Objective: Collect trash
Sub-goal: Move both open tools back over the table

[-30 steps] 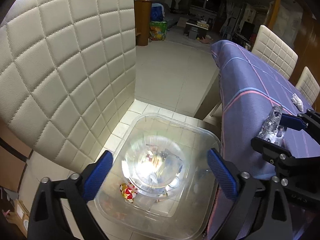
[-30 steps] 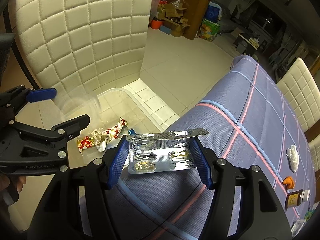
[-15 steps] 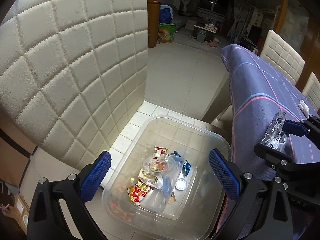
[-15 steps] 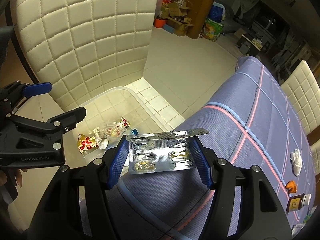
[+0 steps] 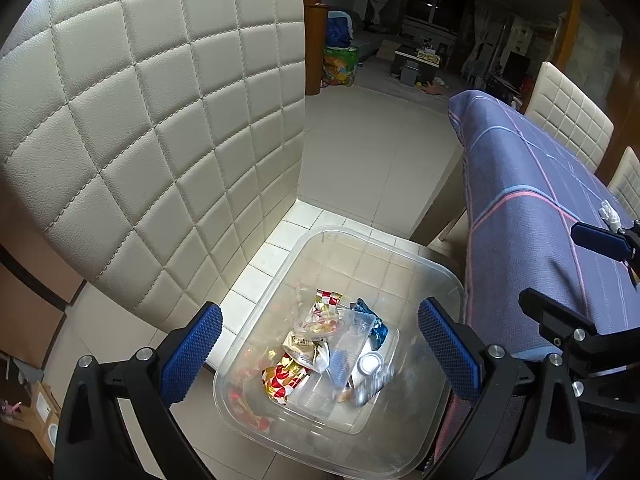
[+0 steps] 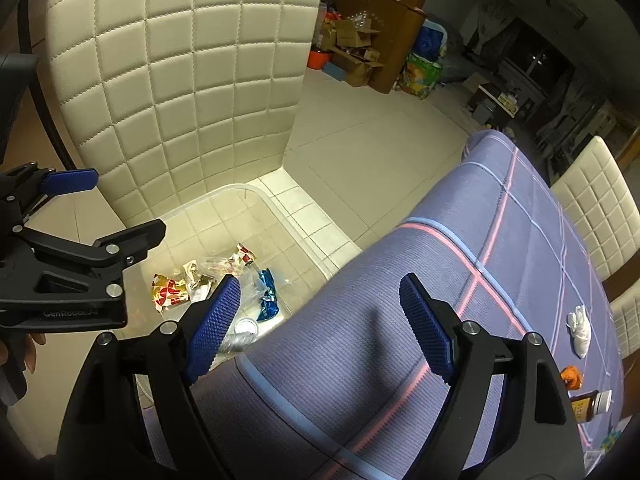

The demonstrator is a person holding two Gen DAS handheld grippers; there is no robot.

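A clear plastic bin stands on the tiled floor between the chair and the table. Inside lie red-and-gold wrappers, a blue wrapper, a clear cup and a blurred silvery blister pack. My left gripper hangs open above the bin with nothing between its fingers. My right gripper hovers over the table's corner beside the bin; its jaws are opening and nothing is between them. It also shows in the left wrist view as the right gripper.
A cream quilted chair back rises close on the bin's left. The table with a blue plaid cloth carries a white crumpled tissue, an orange scrap and a small brown bottle at the right.
My right gripper has let go of the blister pack and its jaws have widened; the pack now lies in the bin. The clear cup has settled among the wrappers.
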